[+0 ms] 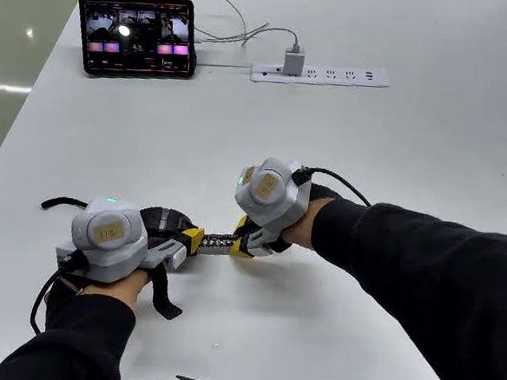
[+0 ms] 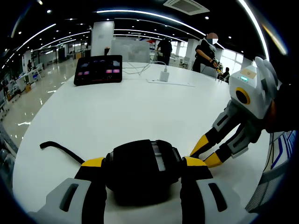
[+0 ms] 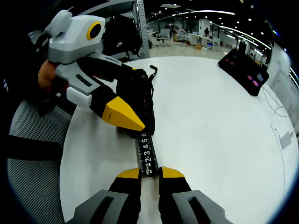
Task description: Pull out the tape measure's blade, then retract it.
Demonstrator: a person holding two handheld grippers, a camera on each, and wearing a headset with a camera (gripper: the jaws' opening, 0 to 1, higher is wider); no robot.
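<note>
The left gripper (image 2: 145, 163) clamps the tape measure case (image 3: 139, 98); the right gripper (image 3: 149, 173) pinches the blade (image 3: 145, 151) between them. The pull-out is at its start: next, draw the right gripper straight away.

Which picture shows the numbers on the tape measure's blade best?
The right gripper view: the blade runs straight up from its jaws, with the numbers readable. In the head view it is a short strip, too small to read. The left gripper view faces the black case.
</note>
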